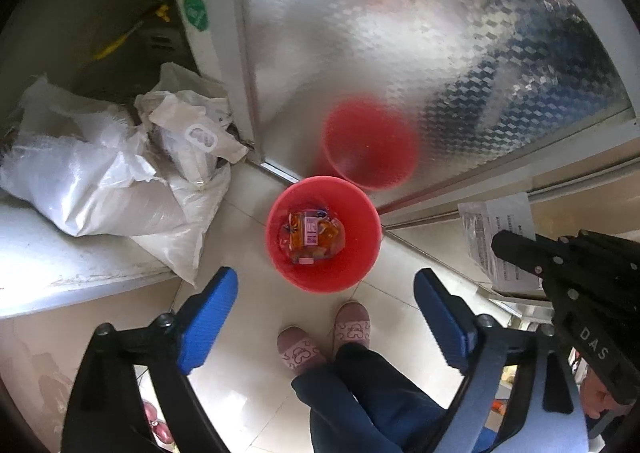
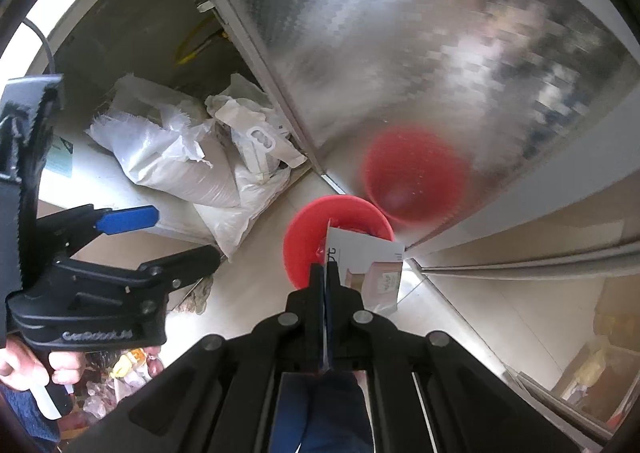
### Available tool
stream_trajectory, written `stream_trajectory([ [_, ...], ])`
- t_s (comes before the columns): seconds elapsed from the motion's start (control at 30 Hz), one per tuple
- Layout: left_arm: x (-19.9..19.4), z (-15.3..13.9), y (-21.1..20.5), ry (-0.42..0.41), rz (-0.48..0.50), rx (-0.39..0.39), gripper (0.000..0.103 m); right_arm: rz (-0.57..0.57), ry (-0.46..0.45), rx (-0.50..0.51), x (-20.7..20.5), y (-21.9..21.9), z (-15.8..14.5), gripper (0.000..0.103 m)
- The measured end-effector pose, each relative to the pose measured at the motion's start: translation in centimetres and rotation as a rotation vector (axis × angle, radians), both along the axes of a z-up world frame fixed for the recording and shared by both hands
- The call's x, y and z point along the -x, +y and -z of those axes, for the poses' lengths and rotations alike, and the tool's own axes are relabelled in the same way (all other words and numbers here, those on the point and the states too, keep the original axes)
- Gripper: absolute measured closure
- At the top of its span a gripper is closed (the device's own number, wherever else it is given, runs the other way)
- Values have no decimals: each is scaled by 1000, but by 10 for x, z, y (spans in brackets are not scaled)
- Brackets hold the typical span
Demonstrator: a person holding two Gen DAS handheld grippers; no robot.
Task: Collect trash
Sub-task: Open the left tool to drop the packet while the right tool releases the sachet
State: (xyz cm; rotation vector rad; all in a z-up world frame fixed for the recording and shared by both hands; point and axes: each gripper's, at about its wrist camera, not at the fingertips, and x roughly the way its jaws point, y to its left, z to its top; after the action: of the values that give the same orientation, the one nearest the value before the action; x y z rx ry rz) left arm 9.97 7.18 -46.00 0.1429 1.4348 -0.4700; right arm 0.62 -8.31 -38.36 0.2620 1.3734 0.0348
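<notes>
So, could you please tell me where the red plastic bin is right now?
The red plastic bin stands on the pale tiled floor, centre of both wrist views, just before the frosted door, with the white sacks to its left.

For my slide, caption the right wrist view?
Right gripper holds a printed leaflet above the red bin.

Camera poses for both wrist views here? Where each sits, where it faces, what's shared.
Left wrist: on the left gripper, held high, facing down at the red bin; open blue fingers, slippers and legs show.
Right wrist: on the right gripper, angled down over the bin; fingers pinch a paper sheet; left hand shows.
Shared: bin, white sacks, patterned glass door, each other's gripper.
</notes>
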Motion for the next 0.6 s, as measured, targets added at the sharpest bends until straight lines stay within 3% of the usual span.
stream_trajectory([
  [0.1, 3, -1, 8, -16, -9, -21, 12, -21, 5, -4, -6, 6, 5, 103],
  [0.23, 6, 1, 22, -27, -46, -36, 0, -52, 10, -11, -13, 15, 13, 103],
  [0.6, 5, 9, 56, -9, -145, -60, 0, -144, 24, -13, -28, 39, 28, 103],
])
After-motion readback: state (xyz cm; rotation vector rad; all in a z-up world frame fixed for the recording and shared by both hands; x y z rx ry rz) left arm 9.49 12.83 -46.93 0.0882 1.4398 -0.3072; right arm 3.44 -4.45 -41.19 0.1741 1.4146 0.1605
